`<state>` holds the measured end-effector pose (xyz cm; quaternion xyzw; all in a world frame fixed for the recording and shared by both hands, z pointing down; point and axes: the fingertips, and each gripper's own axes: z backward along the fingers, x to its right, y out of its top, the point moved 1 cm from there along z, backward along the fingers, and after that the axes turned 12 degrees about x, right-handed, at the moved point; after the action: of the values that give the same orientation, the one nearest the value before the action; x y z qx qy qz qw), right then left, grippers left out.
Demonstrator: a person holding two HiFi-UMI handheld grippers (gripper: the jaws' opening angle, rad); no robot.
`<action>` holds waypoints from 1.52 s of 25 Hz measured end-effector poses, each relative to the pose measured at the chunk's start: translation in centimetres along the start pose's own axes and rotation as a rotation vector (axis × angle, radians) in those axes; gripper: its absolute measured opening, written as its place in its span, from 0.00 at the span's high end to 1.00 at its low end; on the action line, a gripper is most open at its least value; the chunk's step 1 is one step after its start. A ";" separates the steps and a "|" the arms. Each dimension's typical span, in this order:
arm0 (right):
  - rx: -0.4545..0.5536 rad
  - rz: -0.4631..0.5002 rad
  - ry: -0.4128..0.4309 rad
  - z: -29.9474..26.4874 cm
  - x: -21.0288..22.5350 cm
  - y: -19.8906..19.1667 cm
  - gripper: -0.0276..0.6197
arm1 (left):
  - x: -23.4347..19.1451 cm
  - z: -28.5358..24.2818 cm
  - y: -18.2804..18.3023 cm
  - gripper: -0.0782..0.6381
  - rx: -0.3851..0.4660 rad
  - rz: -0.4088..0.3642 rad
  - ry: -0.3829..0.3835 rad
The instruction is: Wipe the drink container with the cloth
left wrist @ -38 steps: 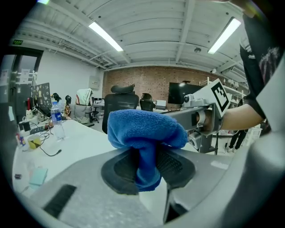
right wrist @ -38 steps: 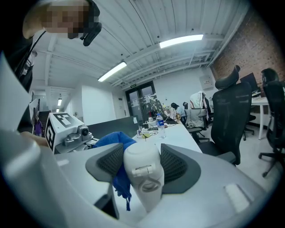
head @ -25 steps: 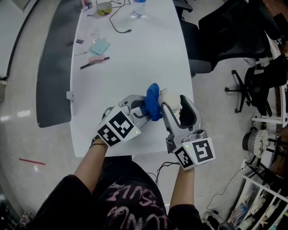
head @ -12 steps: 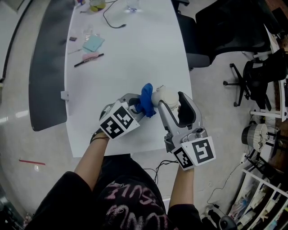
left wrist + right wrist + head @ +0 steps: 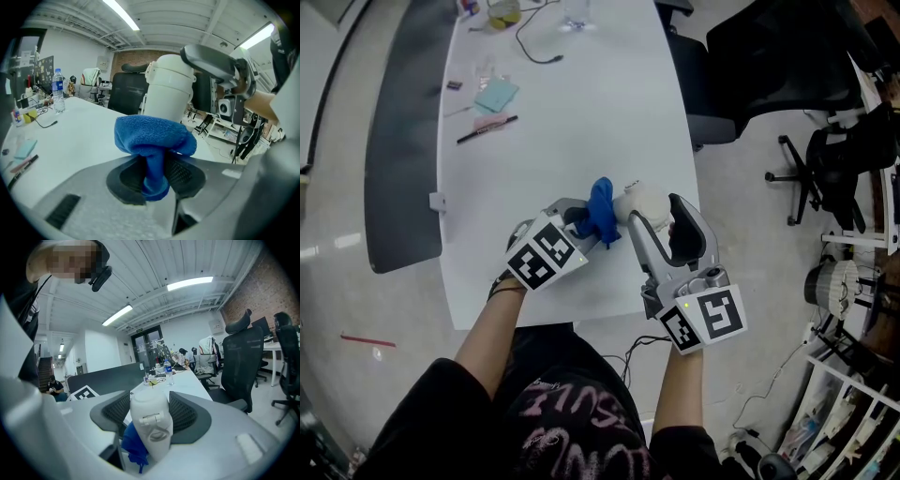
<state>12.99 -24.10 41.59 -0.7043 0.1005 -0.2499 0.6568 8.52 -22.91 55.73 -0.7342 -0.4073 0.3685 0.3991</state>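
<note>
Blue cloth (image 5: pixel 600 211), head view: pinched by left gripper (image 5: pixel 589 221), pressed to the white container's (image 5: pixel 642 199) left side over the table's (image 5: pixel 581 122) near end; contact has held since a second ago, so wiping looks under way.
Left gripper view: jaws clamp the cloth's tail; container just behind.
Right gripper (image 5: pixel 151 416) view: jaws squeeze the container; cloth at lower left.
Around: pen (image 5: pixel 487 128) and cable (image 5: pixel 534 49) far off; nothing obstructs.
</note>
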 end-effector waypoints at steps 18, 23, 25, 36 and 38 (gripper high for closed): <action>0.015 -0.001 0.000 0.1 -0.2 -0.2 0.54 | 0.2 5.3 2.3 0.75 0.146 0.044 0.144; 0.067 -0.046 -0.024 0.8 -0.1 1.1 0.58 | 0.2 6.5 3.8 0.75 0.187 0.048 0.174; 0.091 -0.060 -0.036 1.2 0.0 1.8 0.58 | 0.3 6.9 4.3 0.75 0.198 0.045 0.188; 0.139 -0.041 -0.135 5.0 -0.1 3.7 0.76 | 2.2 8.7 5.6 0.75 0.236 0.000 0.209; 0.147 -0.036 -0.162 6.0 -0.1 4.0 0.79 | 2.6 9.1 5.9 0.75 0.245 -0.010 0.207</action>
<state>16.50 -19.28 37.59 -0.6736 0.0160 -0.2105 0.7083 3.48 -20.08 46.20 -0.7121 -0.3196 0.3358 0.5272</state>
